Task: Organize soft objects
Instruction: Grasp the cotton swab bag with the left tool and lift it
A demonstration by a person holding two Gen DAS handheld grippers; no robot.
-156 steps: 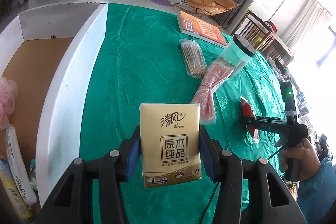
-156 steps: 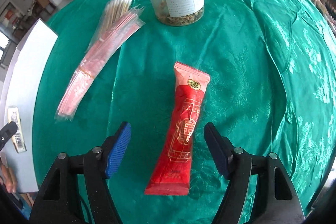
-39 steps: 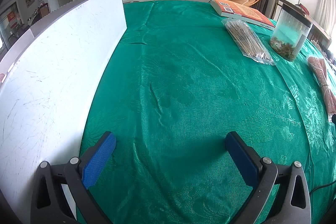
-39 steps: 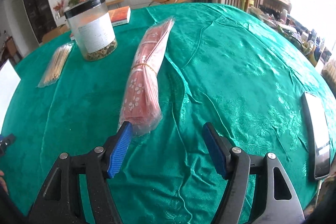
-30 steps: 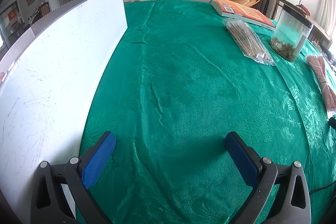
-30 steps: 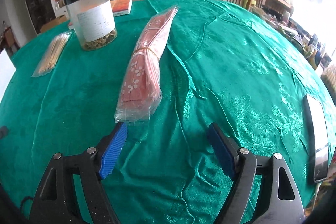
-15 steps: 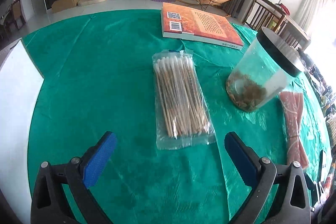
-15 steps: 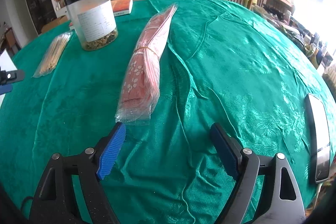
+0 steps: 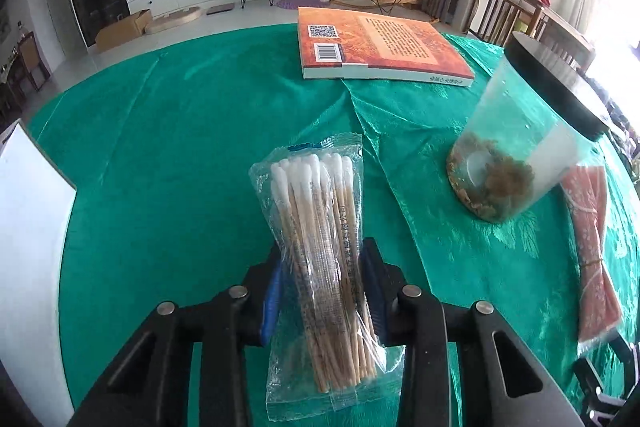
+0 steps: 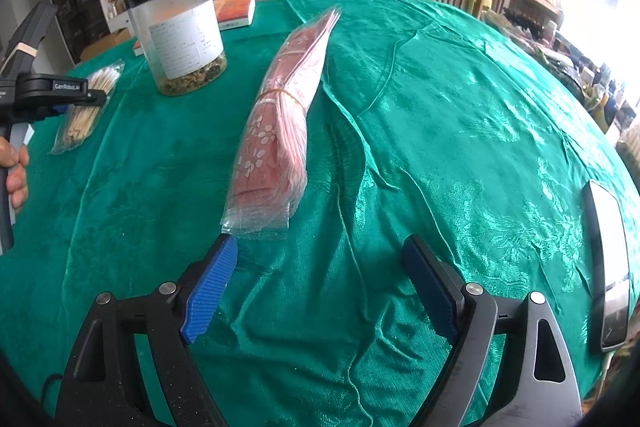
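Note:
A clear pack of cotton swabs [image 9: 320,227] stands on end between the blue pads of my left gripper [image 9: 322,267], which is shut on its middle just above the green tablecloth. From the right wrist view the same pack [image 10: 86,107] and left gripper [image 10: 82,97] show at the far left, with a hand [image 10: 16,167] on the handle. A pink flowered bundle of plastic bags [image 10: 280,115] lies ahead of my right gripper [image 10: 320,283], its near end by the left pad. The right jaws stand wide, still spreading a little, with nothing between them.
A clear jar with a black lid [image 9: 520,155] stands right of the swabs, with an orange book [image 9: 380,47] behind it. The white box wall [image 9: 28,227] is at the left edge. A phone [image 10: 608,259] lies at the table's right rim.
My left gripper swung right from beside the white box to the swab pack and shut on it, tipping the pack up on end. The right jaws widened slightly; that hand stayed put.

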